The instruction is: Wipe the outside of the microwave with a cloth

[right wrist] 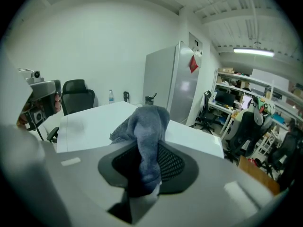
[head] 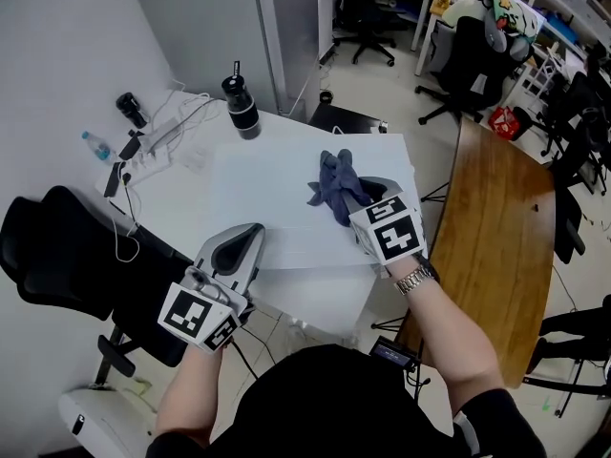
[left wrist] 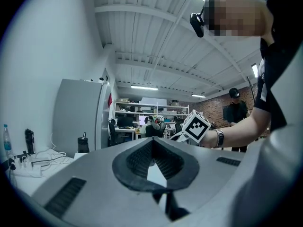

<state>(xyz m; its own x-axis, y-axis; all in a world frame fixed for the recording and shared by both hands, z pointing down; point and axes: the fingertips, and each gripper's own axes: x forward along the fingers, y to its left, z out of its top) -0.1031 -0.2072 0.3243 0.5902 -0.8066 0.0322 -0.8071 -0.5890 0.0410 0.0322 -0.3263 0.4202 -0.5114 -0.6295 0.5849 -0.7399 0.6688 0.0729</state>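
Wiping underway: right gripper (head: 355, 202) clenched on cloth (head: 336, 177) above microwave (head: 272, 194) top, left gripper (head: 250, 235) closed empty at near edge; next move likely calls for pressing and sweeping.

The grey-blue cloth (head: 336, 184) looks soft and fleecy, the white microwave (head: 267, 198) smooth and matt, and the table (head: 496, 227) on the right lightly glossy brown wood.

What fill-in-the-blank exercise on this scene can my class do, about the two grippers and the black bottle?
1. The right gripper is shut on a grey ____.
2. The left gripper is shut and holds ____.
3. The black bottle stands ____ on the white desk.
Missing words: cloth; nothing; upright.
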